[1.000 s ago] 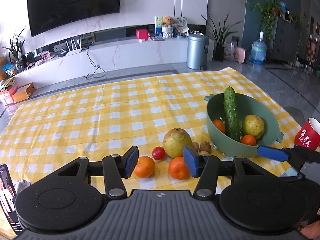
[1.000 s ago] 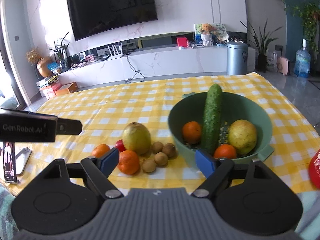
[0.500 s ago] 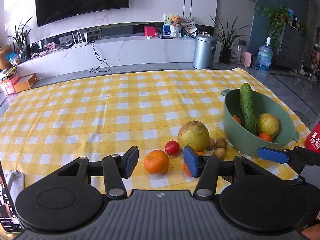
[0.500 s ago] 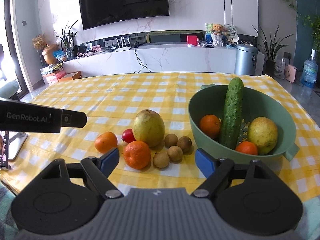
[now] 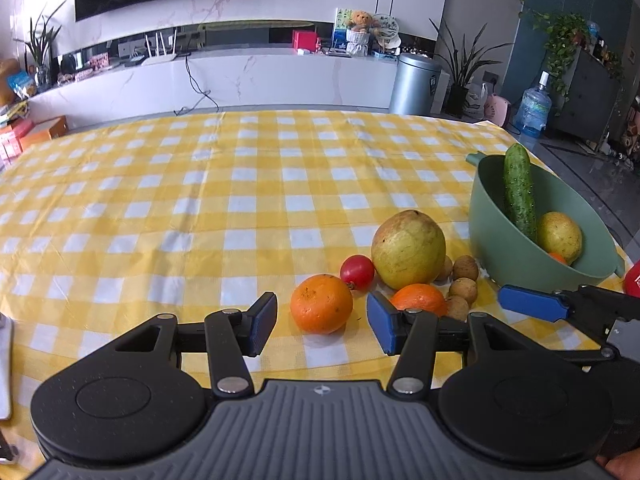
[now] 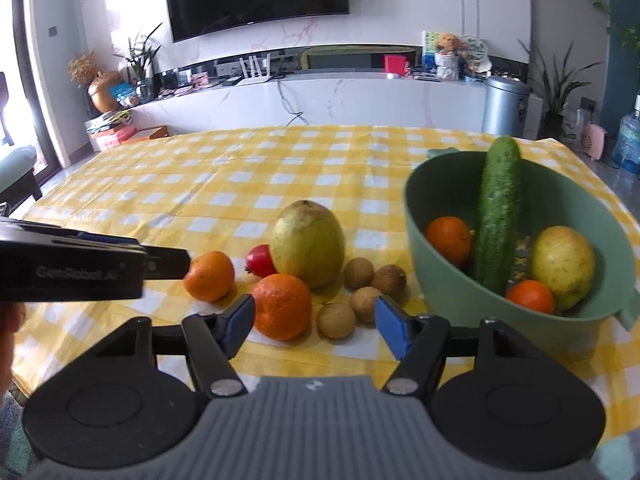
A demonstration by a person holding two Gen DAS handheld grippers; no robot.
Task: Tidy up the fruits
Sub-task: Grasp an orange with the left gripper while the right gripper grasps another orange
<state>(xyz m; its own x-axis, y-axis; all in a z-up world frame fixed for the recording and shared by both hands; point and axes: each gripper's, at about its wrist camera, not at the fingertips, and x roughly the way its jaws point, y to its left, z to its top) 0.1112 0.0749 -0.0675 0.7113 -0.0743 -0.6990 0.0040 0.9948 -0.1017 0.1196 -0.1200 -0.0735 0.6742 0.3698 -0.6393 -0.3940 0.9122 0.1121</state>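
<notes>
Right hand-held gripper (image 6: 315,322) has just been narrowing its jaws, but they're spread with nothing pinched yet; one orange (image 6: 282,305) sits just ahead of its left pad, small brown fruits (image 6: 336,319) in front of the gap. Left hand-held gripper (image 5: 322,323) is spread too, and compared with a second ago both have dropped closer, so the other orange (image 5: 321,308) now sits right in front of its jaws. Looks like a double pickup is coming. The rest of the loose fruit, with the big pear (image 6: 307,243), lies on the desk (image 6: 240,184) beside the green bowl (image 6: 440,292), which already holds a cucumber (image 6: 498,220).
</notes>
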